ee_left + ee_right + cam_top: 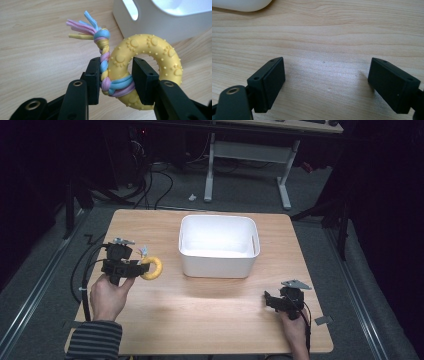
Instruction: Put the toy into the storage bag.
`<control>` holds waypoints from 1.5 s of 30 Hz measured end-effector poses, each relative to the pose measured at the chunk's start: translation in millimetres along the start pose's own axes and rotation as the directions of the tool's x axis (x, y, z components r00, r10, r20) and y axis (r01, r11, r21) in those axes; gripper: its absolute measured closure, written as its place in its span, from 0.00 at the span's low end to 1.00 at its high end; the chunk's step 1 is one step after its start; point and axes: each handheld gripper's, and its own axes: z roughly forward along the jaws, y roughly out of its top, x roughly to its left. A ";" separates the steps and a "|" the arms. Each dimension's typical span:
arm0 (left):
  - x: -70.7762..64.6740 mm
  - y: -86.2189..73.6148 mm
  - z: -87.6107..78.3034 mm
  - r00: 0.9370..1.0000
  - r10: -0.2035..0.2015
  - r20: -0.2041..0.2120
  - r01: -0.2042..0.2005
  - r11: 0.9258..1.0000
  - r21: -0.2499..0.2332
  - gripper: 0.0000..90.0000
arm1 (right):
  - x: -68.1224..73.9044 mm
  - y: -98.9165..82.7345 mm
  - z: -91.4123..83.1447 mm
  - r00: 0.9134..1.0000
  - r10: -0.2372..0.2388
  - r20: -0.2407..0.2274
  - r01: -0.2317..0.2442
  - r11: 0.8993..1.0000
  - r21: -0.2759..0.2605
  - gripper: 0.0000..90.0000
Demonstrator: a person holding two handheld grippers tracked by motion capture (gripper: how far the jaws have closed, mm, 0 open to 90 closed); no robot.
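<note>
A yellow rubber ring toy (150,52) with paw prints and a braided pastel rope (103,63) tied to it sits between the jaws of my left gripper (116,80), which is shut on it. In the high view the left gripper (135,266) holds the ring toy (152,268) at the table's left side, just left of the white bin (218,245). My right gripper (327,80) stands open over bare wood with nothing between its jaws. It shows in the high view as the right gripper (270,300) near the front right of the table.
The white bin looks empty and stands at the middle back of the wooden table (210,305). Its corner (242,5) shows far off in the right gripper view. A desk frame (247,155) and cables (160,185) lie on the floor beyond the table.
</note>
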 end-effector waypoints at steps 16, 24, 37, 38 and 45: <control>-2.2 35.6 -4.1 1.000 0.010 0.005 -0.010 0.999 -0.031 0.67 | 0.0 -0.1 -0.1 1.000 -0.001 -0.003 0.001 1.000 0.000 0.16; -3.2 45.1 -4.0 1.000 0.012 0.008 -0.012 0.999 -0.035 0.67 | 0.0 -0.1 -0.1 1.000 -0.001 -0.004 0.001 1.000 0.000 0.16; -11.9 70.2 -8.1 0.999 0.049 0.000 -0.049 0.998 -0.047 0.67 | 0.0 -0.1 -0.1 1.000 -0.002 -0.004 0.002 1.000 0.000 0.16; -13.5 72.8 -6.8 0.999 0.053 0.001 -0.052 0.998 -0.046 0.67 | 0.0 -0.1 -0.1 1.000 -0.002 -0.004 0.002 1.000 0.000 0.16; -18.5 85.7 -4.0 0.998 0.056 0.036 -0.054 0.997 -0.047 0.67 | 0.0 -0.1 -0.1 1.000 -0.002 -0.004 0.002 1.000 0.000 0.16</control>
